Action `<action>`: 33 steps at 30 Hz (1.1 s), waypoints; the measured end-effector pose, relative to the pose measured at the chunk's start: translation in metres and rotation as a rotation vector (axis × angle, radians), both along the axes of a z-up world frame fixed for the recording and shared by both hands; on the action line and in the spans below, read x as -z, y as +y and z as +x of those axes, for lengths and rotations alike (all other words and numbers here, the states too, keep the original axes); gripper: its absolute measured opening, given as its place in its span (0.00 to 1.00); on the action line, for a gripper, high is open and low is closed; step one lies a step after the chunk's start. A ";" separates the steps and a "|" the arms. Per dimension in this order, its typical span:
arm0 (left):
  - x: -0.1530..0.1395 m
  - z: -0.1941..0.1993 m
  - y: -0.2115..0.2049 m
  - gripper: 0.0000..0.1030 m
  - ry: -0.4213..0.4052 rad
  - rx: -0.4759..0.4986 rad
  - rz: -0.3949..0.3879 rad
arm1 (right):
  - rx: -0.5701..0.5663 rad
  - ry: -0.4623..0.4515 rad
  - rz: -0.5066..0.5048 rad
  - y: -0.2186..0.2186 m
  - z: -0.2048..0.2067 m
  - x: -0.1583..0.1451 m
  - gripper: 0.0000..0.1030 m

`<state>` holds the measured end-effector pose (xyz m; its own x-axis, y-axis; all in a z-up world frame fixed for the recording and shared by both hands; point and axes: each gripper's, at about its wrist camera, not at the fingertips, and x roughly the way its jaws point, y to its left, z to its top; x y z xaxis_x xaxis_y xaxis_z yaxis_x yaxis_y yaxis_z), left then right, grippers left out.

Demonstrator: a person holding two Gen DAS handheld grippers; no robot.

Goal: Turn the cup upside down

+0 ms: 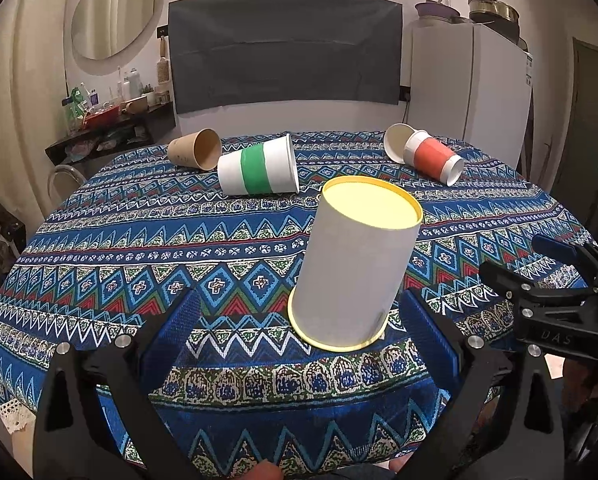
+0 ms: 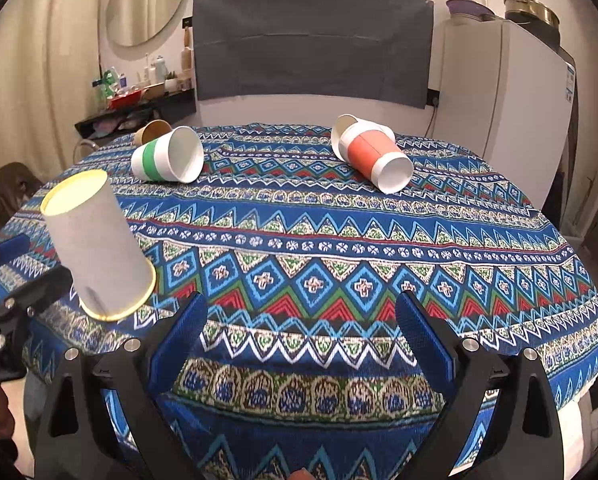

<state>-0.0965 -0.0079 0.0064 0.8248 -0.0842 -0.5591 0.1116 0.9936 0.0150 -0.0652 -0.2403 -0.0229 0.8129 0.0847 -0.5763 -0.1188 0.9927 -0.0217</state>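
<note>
The matt paper cup (image 1: 351, 276) with a yellow rim stands on a woven patterned cloth (image 1: 139, 248), between ribbed blue gripper pads (image 1: 179, 332) on black plastic arms.

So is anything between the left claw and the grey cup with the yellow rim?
Nothing visible. The grey cup stands rim-down on the tablecloth, just ahead of the open left claw. The green-banded cup lies farther back.
</note>
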 end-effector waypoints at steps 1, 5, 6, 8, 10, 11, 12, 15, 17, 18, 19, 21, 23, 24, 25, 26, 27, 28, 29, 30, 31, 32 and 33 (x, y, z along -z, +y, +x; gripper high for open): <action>0.000 -0.001 0.000 0.94 -0.001 -0.002 0.002 | 0.002 -0.003 -0.003 0.000 -0.002 0.001 0.88; 0.002 -0.007 0.001 0.95 -0.025 -0.023 0.023 | 0.004 -0.020 -0.013 0.001 -0.011 0.002 0.90; 0.002 -0.009 0.001 0.94 -0.029 -0.025 0.030 | 0.008 -0.026 -0.020 0.001 -0.013 0.001 0.91; 0.003 -0.011 0.001 0.94 -0.034 -0.027 0.033 | 0.012 -0.035 -0.022 0.002 -0.016 0.000 0.91; 0.003 -0.014 0.001 0.94 -0.037 -0.030 0.031 | 0.012 -0.038 -0.018 0.003 -0.017 -0.001 0.91; 0.003 -0.015 0.001 0.94 -0.035 -0.031 0.027 | 0.011 -0.039 -0.018 0.003 -0.019 -0.001 0.91; 0.004 -0.015 0.002 0.94 -0.033 -0.032 0.024 | 0.009 -0.040 -0.020 0.003 -0.020 0.000 0.91; 0.003 -0.017 0.003 0.94 -0.038 -0.036 0.022 | 0.002 -0.037 -0.026 0.004 -0.024 0.002 0.91; 0.003 -0.017 0.004 0.94 -0.040 -0.038 0.019 | -0.005 -0.028 -0.023 0.003 -0.024 0.003 0.91; 0.003 -0.017 0.005 0.94 -0.041 -0.039 0.017 | -0.009 -0.023 -0.018 0.002 -0.023 0.003 0.91; 0.003 -0.016 0.005 0.94 -0.040 -0.041 0.018 | -0.012 -0.021 -0.013 0.002 -0.024 0.003 0.91; 0.004 -0.016 0.006 0.94 -0.042 -0.050 0.024 | -0.013 -0.022 -0.014 0.002 -0.025 0.004 0.91; 0.004 -0.017 0.006 0.94 -0.041 -0.049 0.030 | -0.015 -0.026 -0.017 0.002 -0.025 0.003 0.91; 0.004 -0.017 0.006 0.94 -0.044 -0.051 0.035 | -0.016 -0.028 -0.018 0.002 -0.026 0.003 0.91; 0.004 -0.017 0.006 0.94 -0.046 -0.050 0.037 | -0.016 -0.029 -0.017 0.002 -0.026 0.003 0.91; 0.004 -0.017 0.006 0.94 -0.048 -0.051 0.039 | -0.016 -0.029 -0.015 0.002 -0.027 0.003 0.91; 0.003 -0.018 0.006 0.94 -0.053 -0.055 0.040 | -0.016 -0.028 -0.014 0.002 -0.027 0.003 0.91; 0.003 -0.018 0.006 0.94 -0.055 -0.055 0.039 | -0.016 -0.027 -0.014 0.002 -0.026 0.003 0.91; 0.003 -0.018 0.006 0.94 -0.055 -0.056 0.040 | -0.017 -0.024 -0.015 0.002 -0.026 0.003 0.91; 0.003 -0.018 0.006 0.94 -0.057 -0.061 0.045 | -0.020 -0.021 -0.013 0.002 -0.026 0.004 0.91; 0.003 -0.018 0.005 0.94 -0.060 -0.064 0.051 | -0.021 -0.018 -0.011 0.002 -0.025 0.004 0.91; 0.004 -0.018 0.005 0.94 -0.061 -0.062 0.055 | -0.021 -0.016 -0.009 0.002 -0.025 0.005 0.91; 0.004 -0.018 0.005 0.94 -0.061 -0.064 0.058 | -0.021 -0.016 -0.008 0.002 -0.025 0.005 0.91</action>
